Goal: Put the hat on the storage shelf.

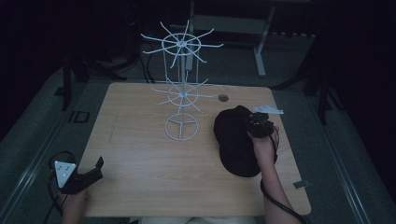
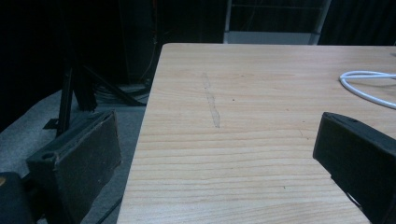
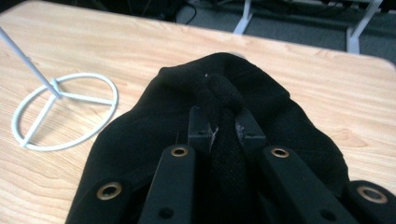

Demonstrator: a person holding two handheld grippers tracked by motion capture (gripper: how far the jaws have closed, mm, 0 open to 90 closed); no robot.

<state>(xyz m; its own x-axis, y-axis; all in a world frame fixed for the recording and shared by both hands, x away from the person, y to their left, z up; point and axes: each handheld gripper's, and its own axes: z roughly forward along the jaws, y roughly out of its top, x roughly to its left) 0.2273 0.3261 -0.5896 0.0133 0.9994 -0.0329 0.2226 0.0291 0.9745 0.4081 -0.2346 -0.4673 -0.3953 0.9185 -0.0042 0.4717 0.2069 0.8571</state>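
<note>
One black cap [image 1: 236,140] lies right of centre on our counter [image 1: 140,154]; our right hand-held gripper [image 3: 223,128] clamps its fabric, left hand-held gripper [image 1: 93,170] released.

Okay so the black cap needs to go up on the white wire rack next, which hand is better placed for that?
Right, probably. The right gripper is already shut on a fold of the black cap, just beside the white wire rack. The left gripper sits open at the table's near left corner, holding nothing.
</note>
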